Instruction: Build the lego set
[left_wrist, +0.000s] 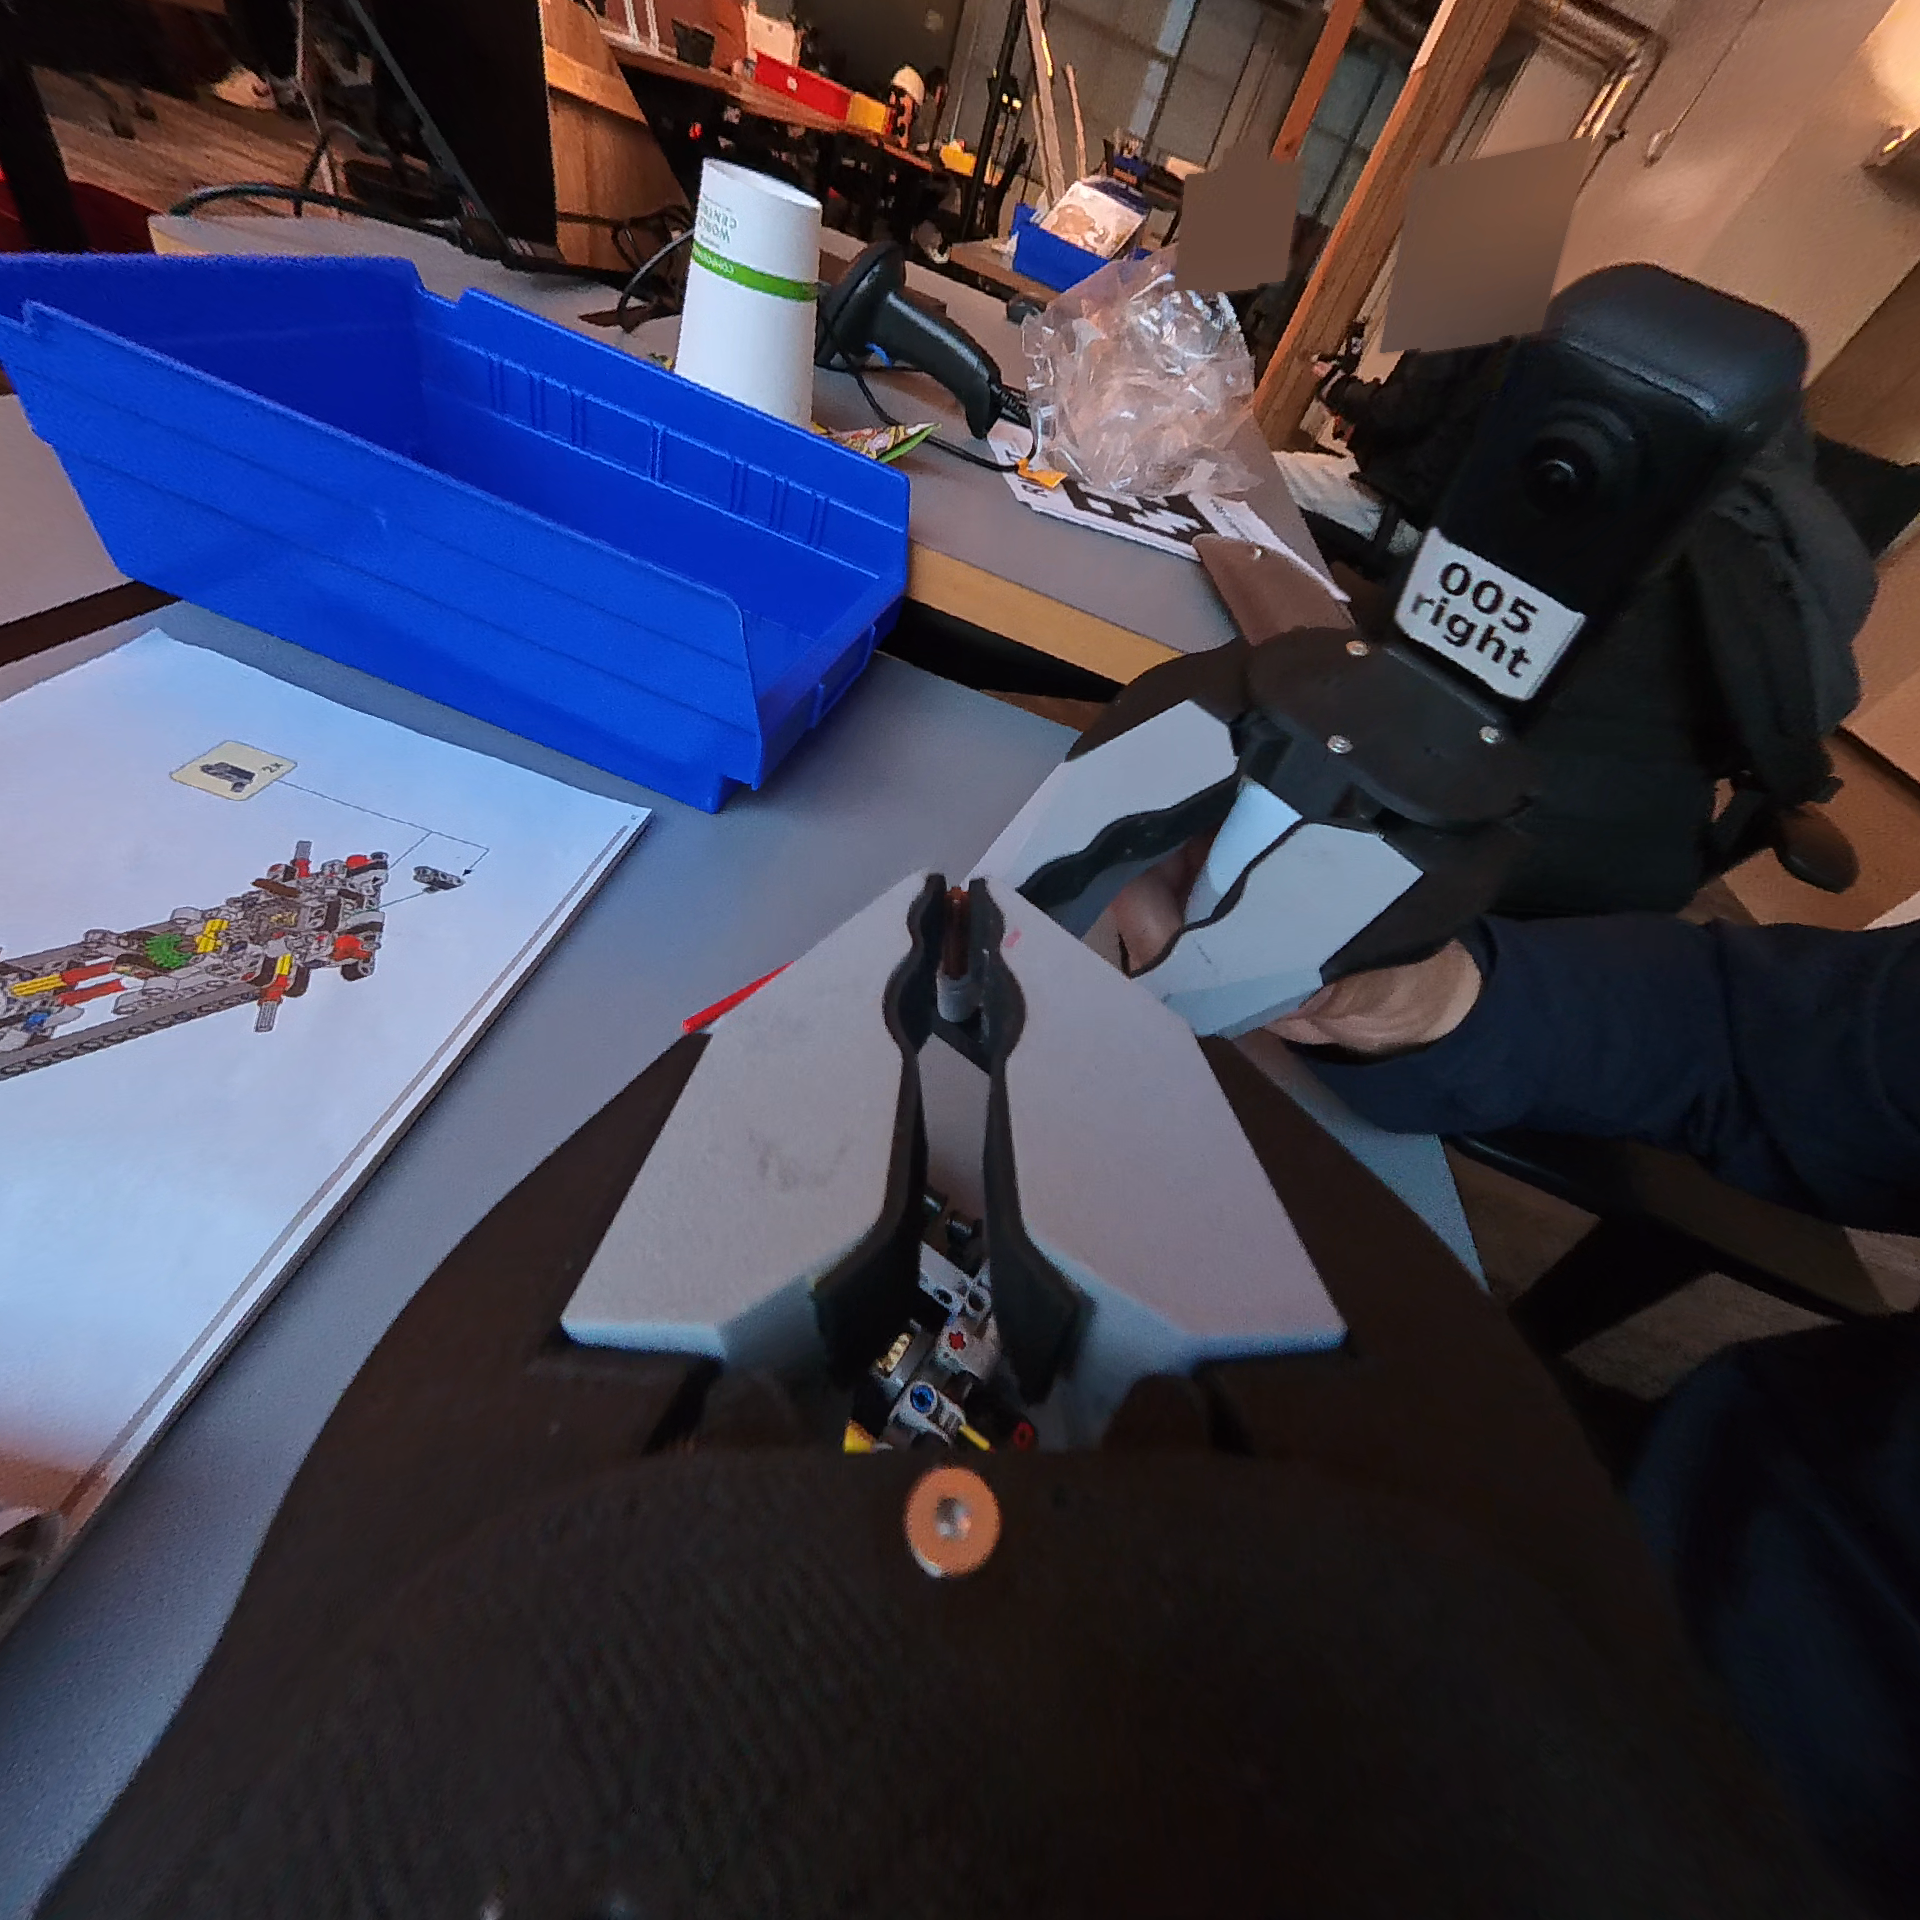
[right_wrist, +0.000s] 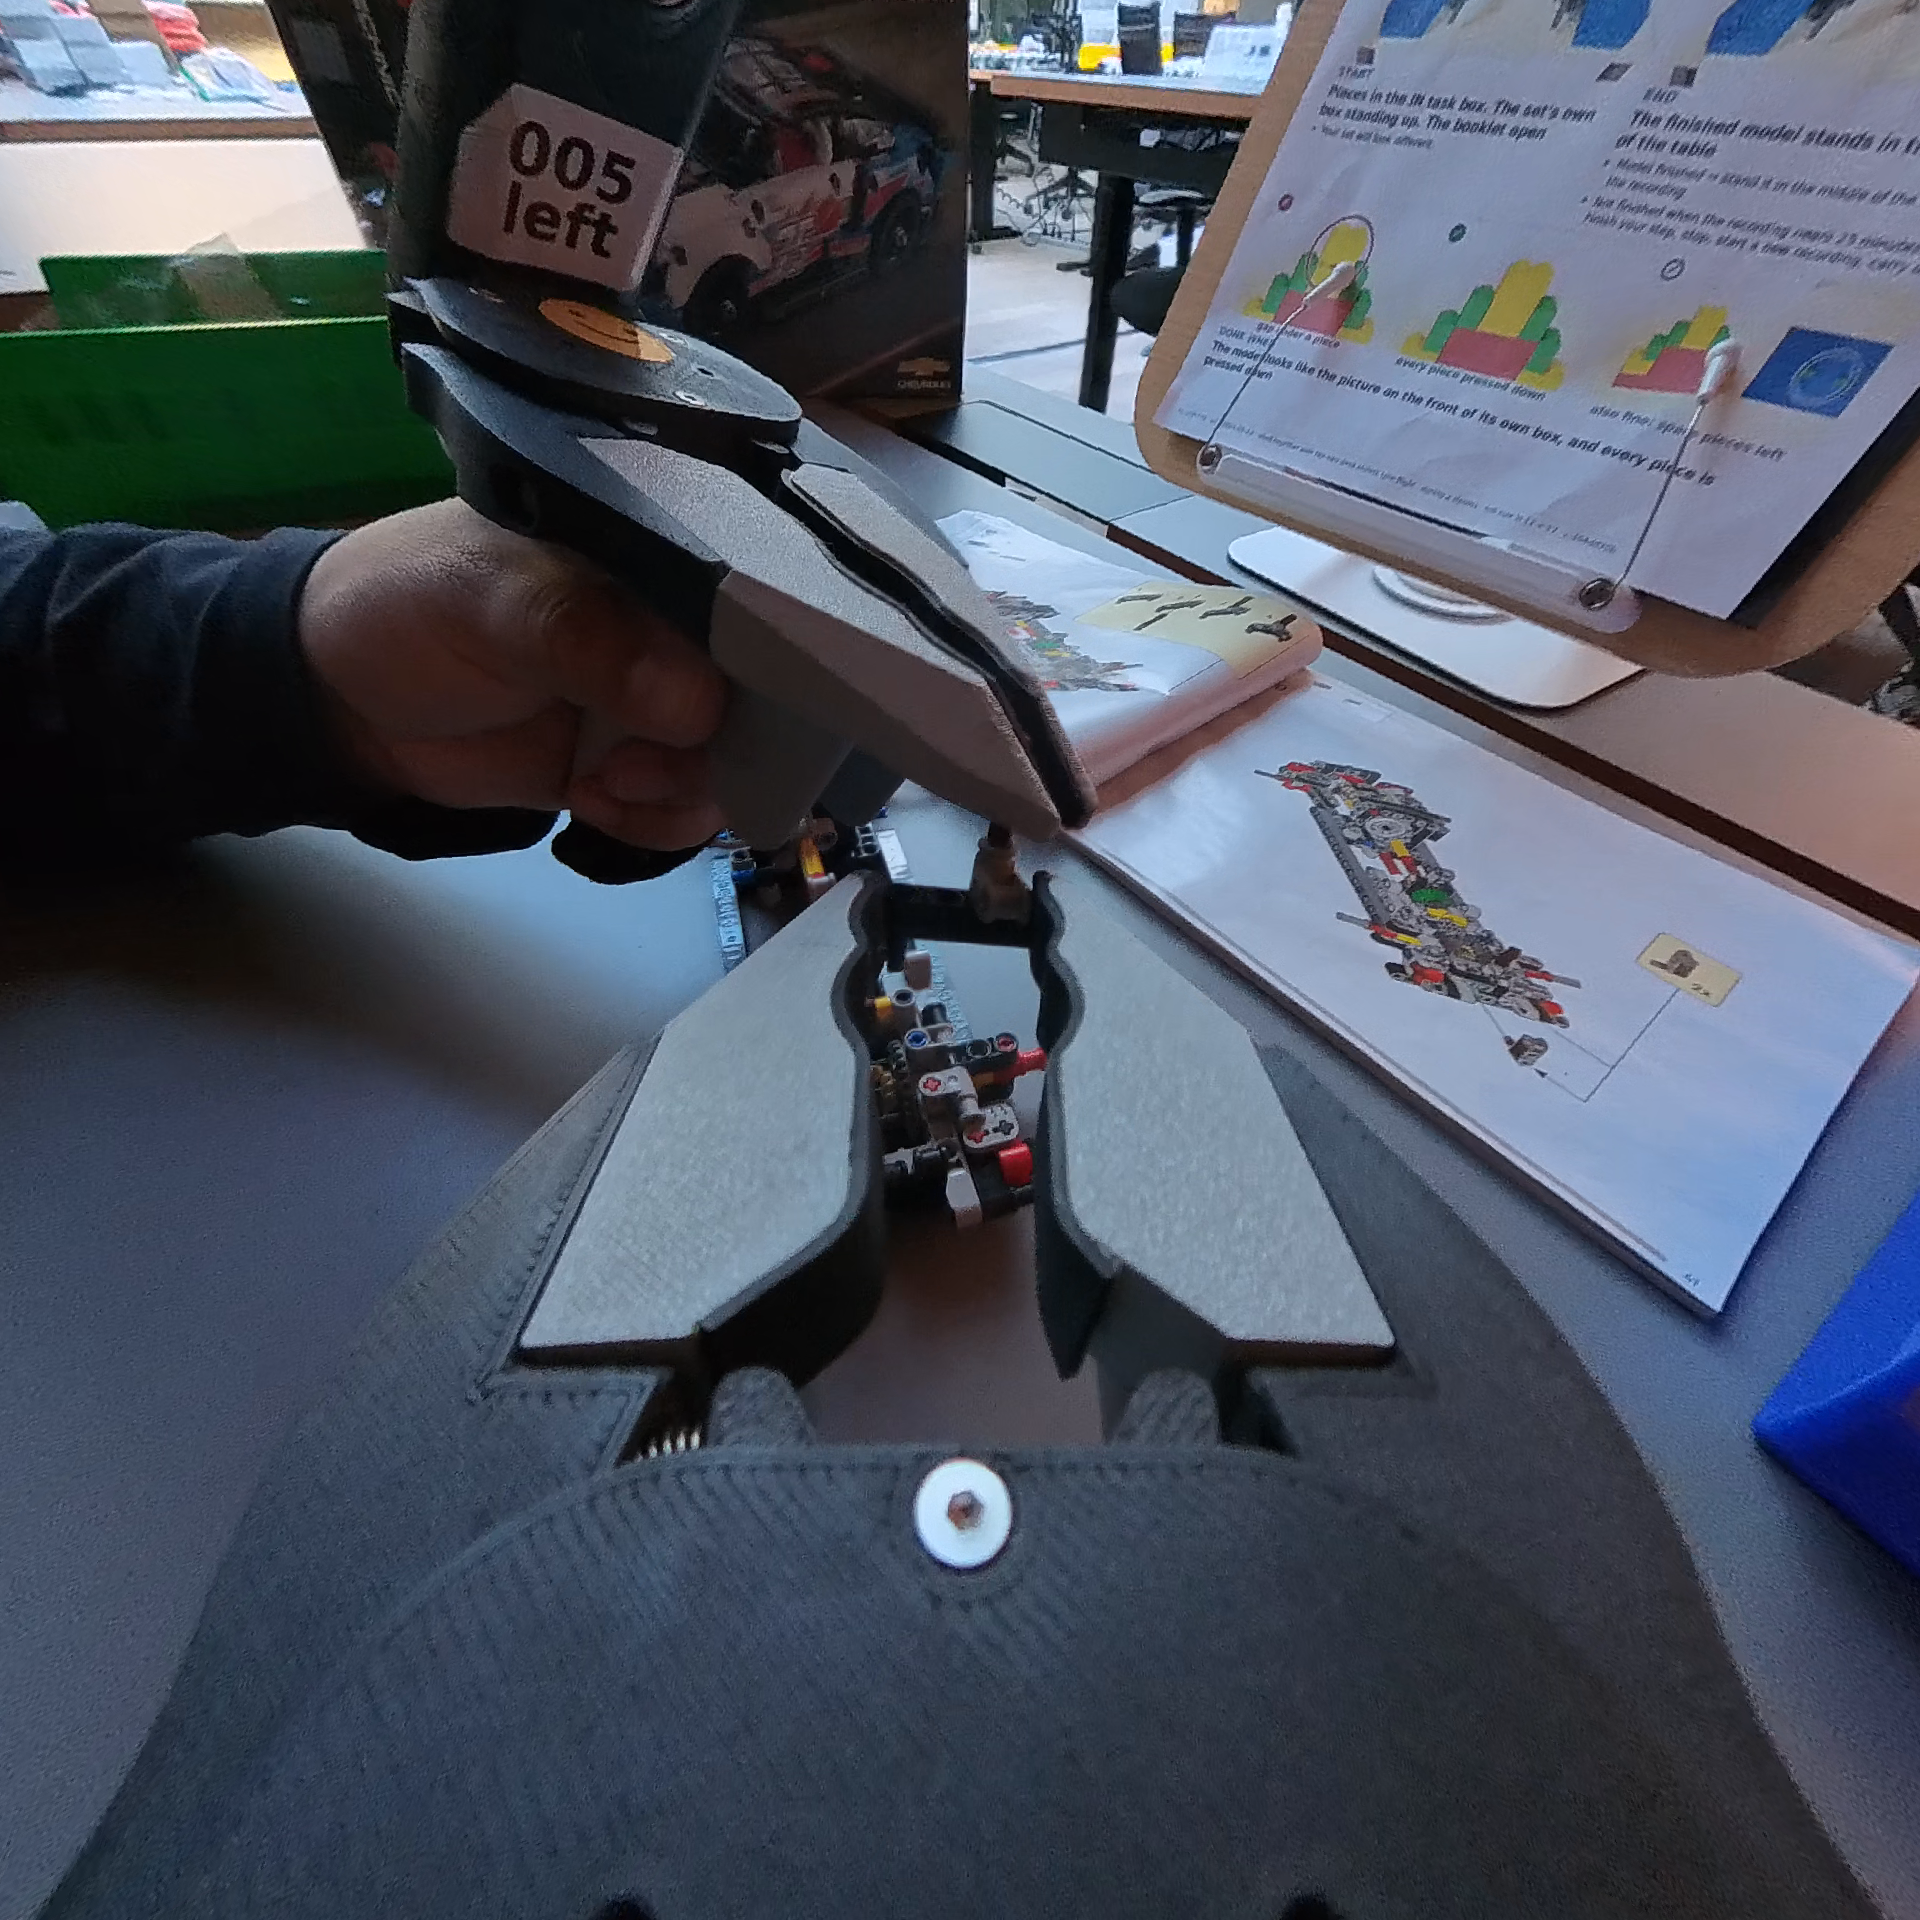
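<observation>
Centrally, a black beam piece (right_wrist: 940, 920) spans the fingertips of the right hand-held gripper (right_wrist: 951, 914), both pads pressed on its ends. At the beam's right end stands a small brown-and-grey pin (right_wrist: 1000, 878), its upper end clamped in the tips of the left hand-held gripper (left_wrist: 954, 914). Below them, a partly built brick model (right_wrist: 951, 1107) lies on the grey table (right_wrist: 312, 1039). An open instruction booklet (right_wrist: 1558, 987) lies to the right, with a blue bin (left_wrist: 436, 488) beyond it.

Both grippers (left_wrist: 954, 894) (right_wrist: 951, 894) have grey fingers, black ribbed bodies, silver screws; dark navy sleeves (left_wrist: 1662, 1039).
</observation>
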